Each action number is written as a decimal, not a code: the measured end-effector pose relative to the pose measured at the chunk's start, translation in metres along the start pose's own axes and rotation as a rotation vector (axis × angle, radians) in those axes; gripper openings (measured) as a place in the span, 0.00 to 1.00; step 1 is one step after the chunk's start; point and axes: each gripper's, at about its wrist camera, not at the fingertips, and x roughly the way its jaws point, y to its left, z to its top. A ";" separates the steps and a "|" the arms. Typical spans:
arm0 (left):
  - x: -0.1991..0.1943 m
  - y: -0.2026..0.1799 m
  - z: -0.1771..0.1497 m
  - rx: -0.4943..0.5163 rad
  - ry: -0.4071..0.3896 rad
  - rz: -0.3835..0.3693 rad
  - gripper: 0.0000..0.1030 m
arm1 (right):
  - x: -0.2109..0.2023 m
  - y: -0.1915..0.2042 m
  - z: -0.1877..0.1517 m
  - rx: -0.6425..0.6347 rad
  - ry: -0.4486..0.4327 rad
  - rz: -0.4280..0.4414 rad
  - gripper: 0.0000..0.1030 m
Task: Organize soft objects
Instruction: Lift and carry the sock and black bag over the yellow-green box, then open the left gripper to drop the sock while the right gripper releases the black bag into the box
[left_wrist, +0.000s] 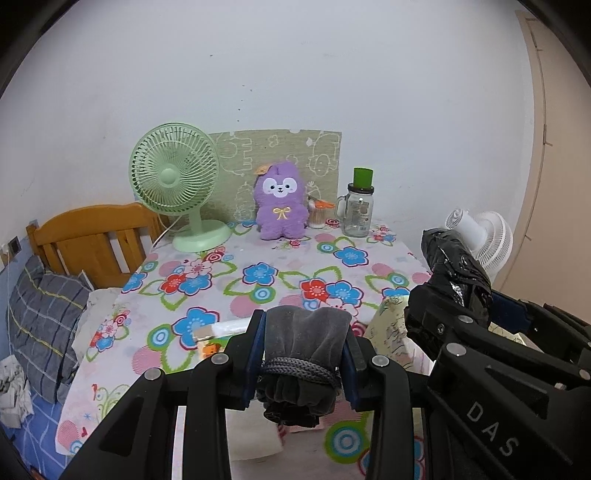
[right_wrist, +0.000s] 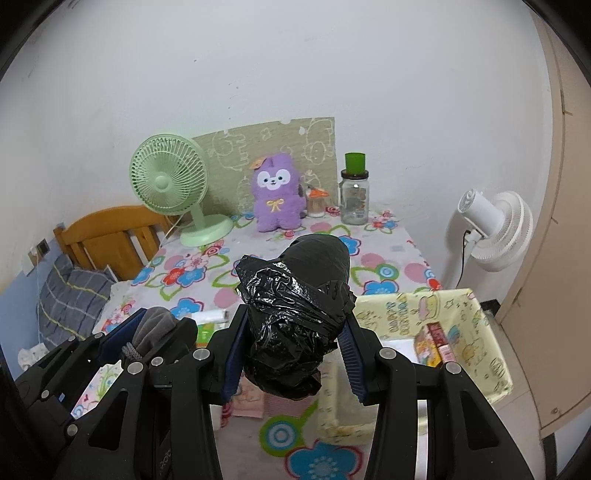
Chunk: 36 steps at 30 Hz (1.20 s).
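Note:
My left gripper (left_wrist: 303, 336) is shut on a grey velvet drawstring pouch (left_wrist: 301, 358), held above the flowered table. The same pouch (right_wrist: 153, 328) shows at the lower left of the right wrist view. My right gripper (right_wrist: 293, 328) is shut on a black plastic-wrapped bundle (right_wrist: 295, 302) that sticks up past its fingers; this bundle (left_wrist: 456, 266) rises at the right of the left wrist view. A purple plush toy (left_wrist: 281, 201) sits upright at the back of the table. A yellow patterned fabric box (right_wrist: 443, 332) stands at the right under the right gripper.
On the flowered tablecloth (left_wrist: 258, 273) stand a green desk fan (left_wrist: 177, 188), a glass jar with a green lid (left_wrist: 358, 206) and a small jar of swabs (left_wrist: 317, 214). A white fan (right_wrist: 495, 225) stands right of the table. A wooden headboard (left_wrist: 92, 236) and pillow (left_wrist: 44, 325) lie left.

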 end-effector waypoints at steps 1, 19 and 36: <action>0.002 -0.004 0.000 0.003 0.002 0.000 0.35 | 0.001 -0.003 0.000 -0.002 0.001 0.001 0.48; 0.033 -0.080 0.005 0.089 0.055 -0.095 0.35 | 0.010 -0.071 -0.003 0.026 0.022 -0.032 0.48; 0.074 -0.133 0.000 0.155 0.133 -0.199 0.39 | 0.041 -0.131 -0.010 0.101 0.073 -0.093 0.48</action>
